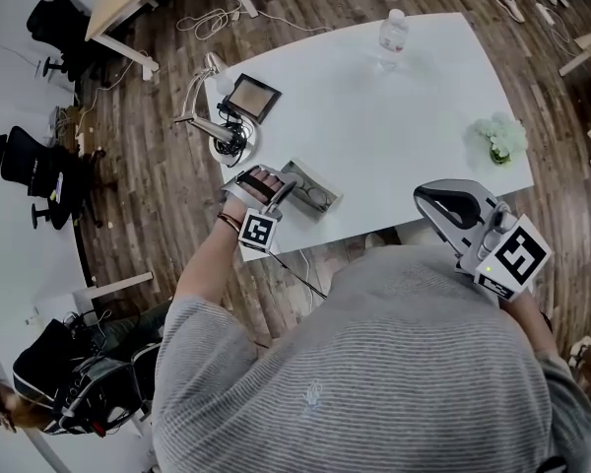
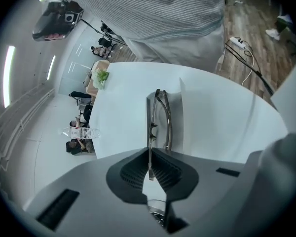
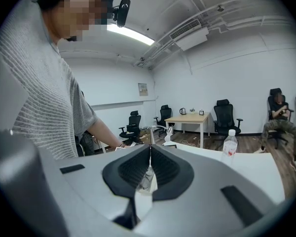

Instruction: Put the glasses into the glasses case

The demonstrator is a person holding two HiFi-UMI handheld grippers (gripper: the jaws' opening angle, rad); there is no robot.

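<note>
The left gripper (image 2: 149, 164) has its jaws closed on one thin temple of the glasses (image 2: 161, 116) and holds them over the open glasses case (image 1: 302, 172) at the near edge of the white table (image 1: 394, 116). Whether they touch its bottom is not clear. The right gripper (image 3: 149, 154) has its jaws together, with nothing between them.

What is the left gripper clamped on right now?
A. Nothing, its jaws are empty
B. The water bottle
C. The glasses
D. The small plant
C: in the left gripper view, the left gripper has its jaws pinched on a thin metal arm of the glasses, which stick out ahead of it; the water bottle and small plant stand untouched elsewhere on the table.
</note>
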